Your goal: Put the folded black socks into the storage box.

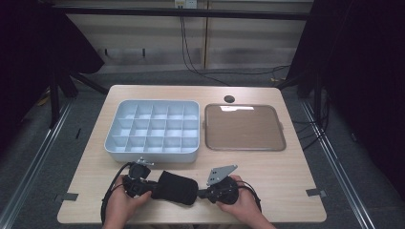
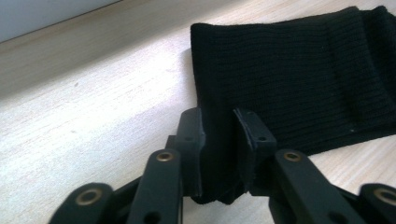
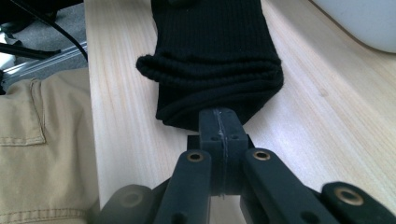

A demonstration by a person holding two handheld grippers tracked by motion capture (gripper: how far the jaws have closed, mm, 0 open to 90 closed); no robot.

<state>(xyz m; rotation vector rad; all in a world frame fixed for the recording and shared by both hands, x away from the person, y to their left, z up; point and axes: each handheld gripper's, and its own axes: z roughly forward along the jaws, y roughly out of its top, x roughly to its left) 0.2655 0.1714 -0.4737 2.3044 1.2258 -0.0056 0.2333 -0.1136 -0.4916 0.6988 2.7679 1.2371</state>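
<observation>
A black knitted sock lies near the front edge of the tabletop, stretched crosswise between the two hands, well short of the white compartment box and the brown tray further back. The right gripper has its jaws pressed fully together on the folded, ribbed end of the sock. The left gripper has a fold of the other end between its jaws, which stand a little apart; the fabric fills the gap, and the pads look to be bearing on it, though only lightly by my reading. The main risk is on that left side: the bite takes only a narrow pinch near the edge, so a pull or lift could drag the knit out of the jaws and let that end drop. A sharp tug from both sides could also stretch the fabric rather than unfold it, or slide it off the near edge. Both hands rest low at the front edge, grippers held roughly level and pointing inward toward each other, forearms coming in from below.
</observation>
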